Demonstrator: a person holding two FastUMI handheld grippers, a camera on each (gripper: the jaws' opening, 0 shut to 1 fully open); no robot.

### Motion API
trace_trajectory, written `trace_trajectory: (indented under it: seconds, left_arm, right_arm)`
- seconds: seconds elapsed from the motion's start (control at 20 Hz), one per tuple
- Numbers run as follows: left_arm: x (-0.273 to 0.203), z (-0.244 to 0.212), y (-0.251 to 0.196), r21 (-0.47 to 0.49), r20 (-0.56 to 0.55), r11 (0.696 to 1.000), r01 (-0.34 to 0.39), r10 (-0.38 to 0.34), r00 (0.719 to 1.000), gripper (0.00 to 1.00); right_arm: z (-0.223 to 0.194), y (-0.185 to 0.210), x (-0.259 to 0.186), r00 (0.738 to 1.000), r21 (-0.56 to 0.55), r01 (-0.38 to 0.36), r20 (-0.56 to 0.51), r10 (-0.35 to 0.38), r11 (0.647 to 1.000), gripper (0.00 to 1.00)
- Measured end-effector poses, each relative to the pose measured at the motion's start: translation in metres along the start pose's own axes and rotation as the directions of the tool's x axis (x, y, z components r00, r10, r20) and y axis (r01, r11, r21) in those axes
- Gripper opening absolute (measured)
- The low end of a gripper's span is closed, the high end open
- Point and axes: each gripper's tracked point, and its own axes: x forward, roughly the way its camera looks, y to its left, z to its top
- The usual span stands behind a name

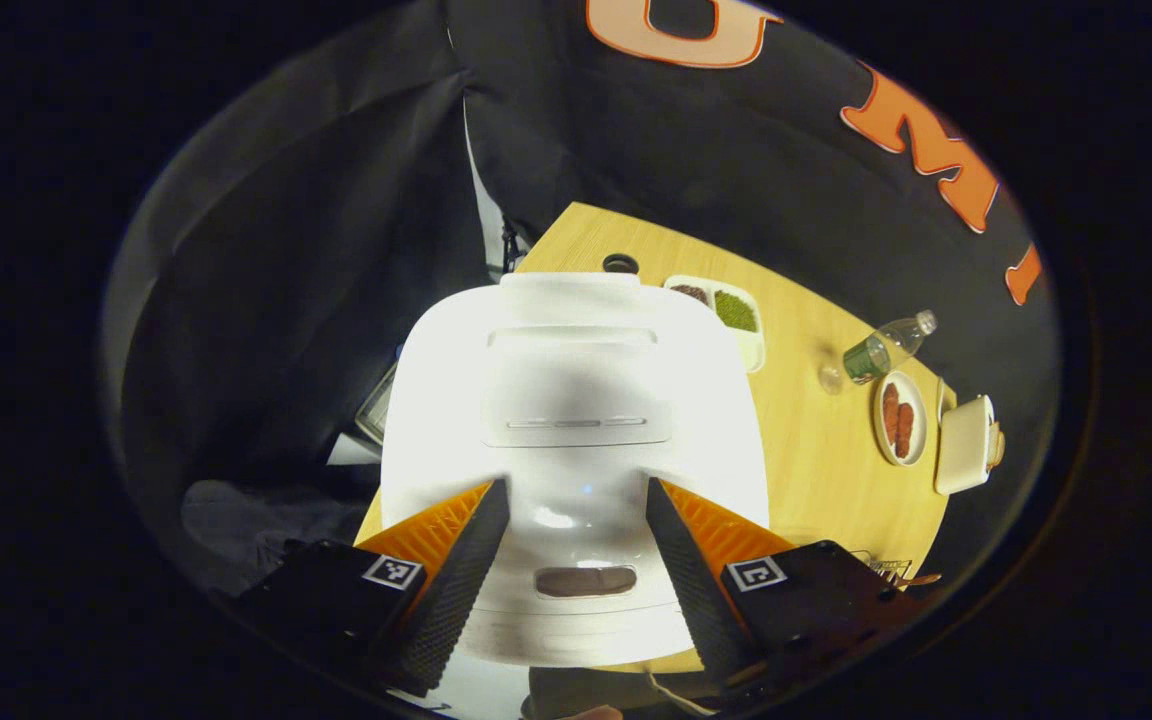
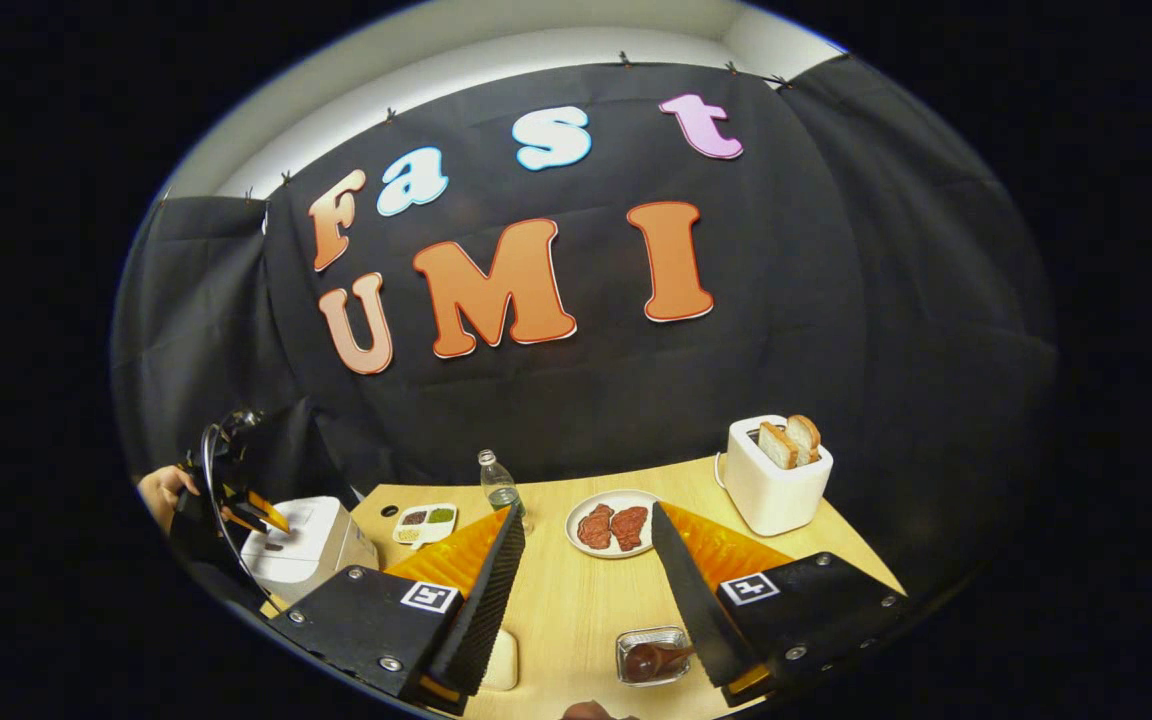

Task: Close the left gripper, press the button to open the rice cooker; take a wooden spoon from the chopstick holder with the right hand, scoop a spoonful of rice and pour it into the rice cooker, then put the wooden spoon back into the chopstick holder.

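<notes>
White plastic dominates the left gripper view: the rice cooker [image 1: 573, 440] sits at the near left end of the wooden table [image 1: 816, 450], its lid down, with the dark oval button [image 1: 586, 581] low on its front. The left gripper [image 1: 576, 520] hangs above the cooker with its fingers spread wide apart, the button showing between them and untouched. Farther along the table lie a divided tray of grains [image 1: 726, 310], a water bottle [image 1: 886, 345] on its side in this view, a plate of red meat pieces [image 1: 899, 418] and a white toaster [image 1: 964, 445].

In the right gripper view, the right gripper [image 2: 581, 560] is held over the table's near edge, fingers apart and holding nothing. Just below its right finger stands a small metal holder [image 2: 652, 655] with the brown wooden spoon [image 2: 648, 660] lying in it. Far left, the rice cooker [image 2: 306, 545] has the other gripper [image 2: 241, 505] and a hand [image 2: 164, 492] over it. The plate [image 2: 614, 527], bottle [image 2: 501, 485], tray [image 2: 424, 522] and toaster with bread slices [image 2: 774, 475] stand beyond.
</notes>
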Motion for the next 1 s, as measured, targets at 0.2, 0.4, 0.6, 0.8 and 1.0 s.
trace_trajectory:
  seconds: [0.2, 0.4, 0.6, 0.8, 1.0]
  left_arm:
    - [-0.057, 0.027, 0.002, 0.051, 0.266, 0.999, -0.010, -0.004, 0.964, 0.96]
    - [-0.105, 0.037, -0.006, 0.054, 0.479, 0.999, 0.008, -0.032, 0.877, 0.97]
    - [-0.149, 0.049, -0.010, 0.057, 0.671, 0.998, -0.032, -0.015, 0.741, 0.96]
    - [-0.190, 0.057, -0.017, 0.081, 0.782, 0.997, -0.016, -0.054, 0.621, 0.96]
    - [-0.216, 0.034, -0.030, 0.121, 0.829, 0.989, -0.080, -0.056, 0.557, 0.94]
  right_arm:
    - [0.024, 0.005, 0.007, 0.998, -0.064, 0.005, 0.067, -0.001, 0.998, 0.81]
    - [0.038, 0.018, 0.013, 0.986, -0.159, 0.029, 0.164, -0.003, 0.987, 0.81]
    - [0.045, 0.036, 0.014, 0.980, -0.236, 0.021, 0.197, 0.027, 0.972, 0.80]
    - [0.047, 0.061, 0.017, 0.973, -0.250, -0.018, 0.219, 0.075, 0.968, 0.80]
    - [0.047, 0.073, 0.018, 0.965, -0.257, -0.028, 0.244, 0.093, 0.966, 0.81]
